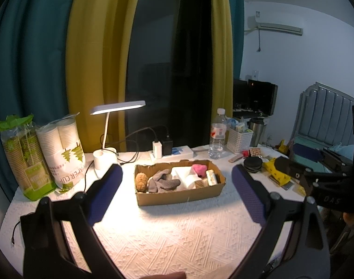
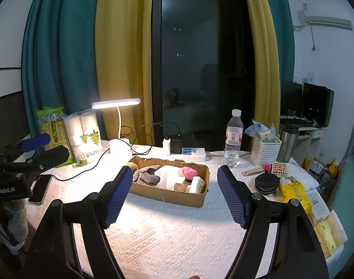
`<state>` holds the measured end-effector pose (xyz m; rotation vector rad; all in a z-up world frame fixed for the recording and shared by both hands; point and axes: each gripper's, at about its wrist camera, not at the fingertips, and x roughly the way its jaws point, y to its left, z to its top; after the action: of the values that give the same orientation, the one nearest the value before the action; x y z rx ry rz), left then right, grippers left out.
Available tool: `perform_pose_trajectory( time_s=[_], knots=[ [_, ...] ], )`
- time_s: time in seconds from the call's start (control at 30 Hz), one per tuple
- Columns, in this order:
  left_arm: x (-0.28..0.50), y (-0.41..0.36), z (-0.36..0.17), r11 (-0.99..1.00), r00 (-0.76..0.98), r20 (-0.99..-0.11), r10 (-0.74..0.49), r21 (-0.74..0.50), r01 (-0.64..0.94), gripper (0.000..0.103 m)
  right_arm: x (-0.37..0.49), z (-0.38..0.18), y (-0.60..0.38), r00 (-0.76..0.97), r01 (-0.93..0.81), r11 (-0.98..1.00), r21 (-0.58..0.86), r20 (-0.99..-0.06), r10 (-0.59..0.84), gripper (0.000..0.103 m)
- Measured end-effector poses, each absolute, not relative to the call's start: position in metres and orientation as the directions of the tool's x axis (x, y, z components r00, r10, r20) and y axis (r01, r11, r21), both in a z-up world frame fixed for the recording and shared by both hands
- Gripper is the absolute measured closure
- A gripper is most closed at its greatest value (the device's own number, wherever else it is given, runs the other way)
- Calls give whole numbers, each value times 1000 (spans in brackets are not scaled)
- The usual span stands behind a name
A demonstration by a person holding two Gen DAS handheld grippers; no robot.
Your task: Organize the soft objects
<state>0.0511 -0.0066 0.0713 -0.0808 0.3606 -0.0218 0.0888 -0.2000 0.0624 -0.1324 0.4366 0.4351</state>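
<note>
White tablecloth (image 1: 177, 237), phone (image 2: 38, 189) in right view only

Two black grippers are seen, one in each hand. The left gripper (image 1: 177, 195) is made of black arms that spread like a letter V. Flat dark blue pads with a bumpy grid are fixed on the inner sides of its fingers (image 1: 106, 194). Round grey screws are set at the joints. The right gripper (image 2: 174, 195) is built the same way, with brighter blue pads on its fingers (image 2: 232, 197). White letters are printed on the black body of each gripper where it is seen from the other camera. A grey fuzzy sleeve (image 2: 16, 220) is worn.
</note>
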Motion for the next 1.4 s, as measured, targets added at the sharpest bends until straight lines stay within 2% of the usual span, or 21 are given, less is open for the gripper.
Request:
perform_pose_trajectory(
  time_s=[1.4],
  knots=[
    [48, -10, 70, 996, 935, -351, -41, -90, 10, 7, 86, 57, -203, 813, -432, 901, -30, -446, 375, 25]
  ],
)
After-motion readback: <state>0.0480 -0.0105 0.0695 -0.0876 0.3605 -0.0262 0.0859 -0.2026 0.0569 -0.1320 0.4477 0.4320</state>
